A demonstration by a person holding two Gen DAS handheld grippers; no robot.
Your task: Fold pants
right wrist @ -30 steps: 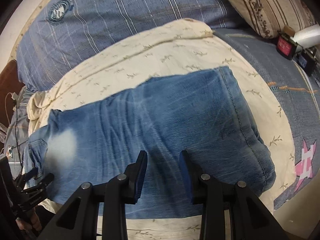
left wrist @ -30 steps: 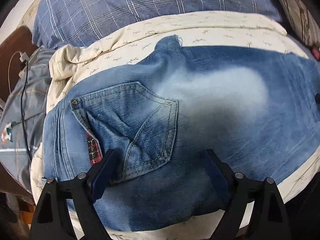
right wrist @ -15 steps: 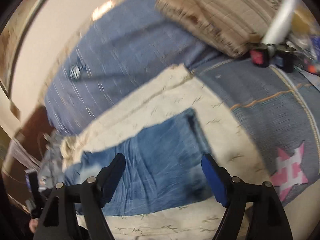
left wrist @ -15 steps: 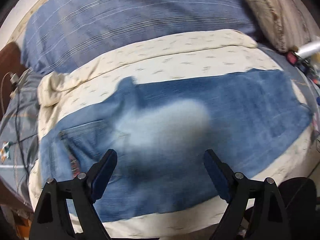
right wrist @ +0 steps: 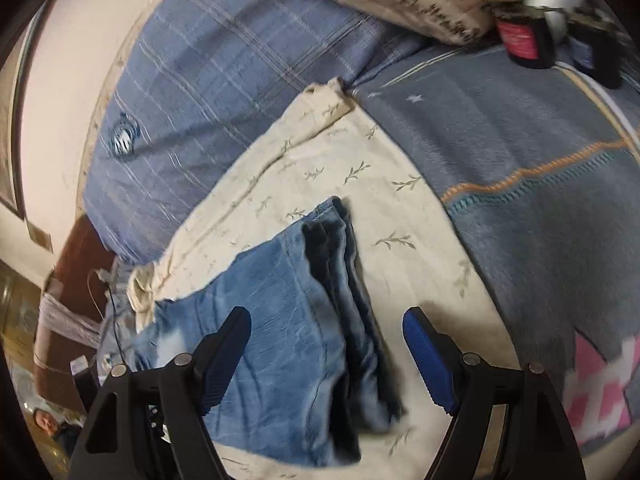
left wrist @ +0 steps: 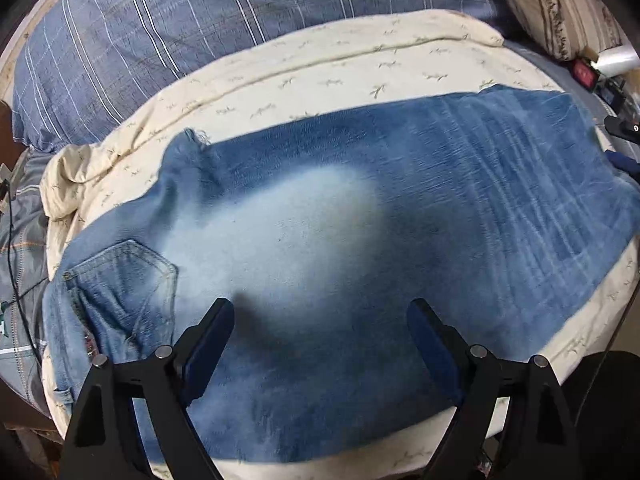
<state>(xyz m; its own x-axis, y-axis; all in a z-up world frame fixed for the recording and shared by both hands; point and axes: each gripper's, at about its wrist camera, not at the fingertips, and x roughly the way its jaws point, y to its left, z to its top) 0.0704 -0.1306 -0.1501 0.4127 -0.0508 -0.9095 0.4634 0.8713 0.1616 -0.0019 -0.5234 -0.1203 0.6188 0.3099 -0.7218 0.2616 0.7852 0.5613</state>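
Faded blue jeans [left wrist: 340,240] lie flat on a cream leaf-print sheet [left wrist: 320,68], legs stacked and folded over. The back pocket [left wrist: 120,292] and waistband are at the left; the folded end [right wrist: 348,288] shows stacked layers in the right wrist view. My left gripper [left wrist: 320,344] is open and empty, hovering over the seat and thigh area. My right gripper [right wrist: 326,356] is open and empty above the folded end of the jeans [right wrist: 280,328]. Its tip shows at the right edge of the left wrist view [left wrist: 624,132].
A blue plaid quilt [left wrist: 200,20] lies behind the sheet. A striped pillow [right wrist: 380,4] and small dark jars [right wrist: 524,36] sit at the back right. A grey blanket [right wrist: 540,168] with pink pattern covers the right. A cable [left wrist: 16,264] hangs at the left bed edge.
Both grippers pulled back from the jeans. The right gripper opened from nearly shut and swung toward the folded end. The left gripper stayed open and shifted right along the jeans.
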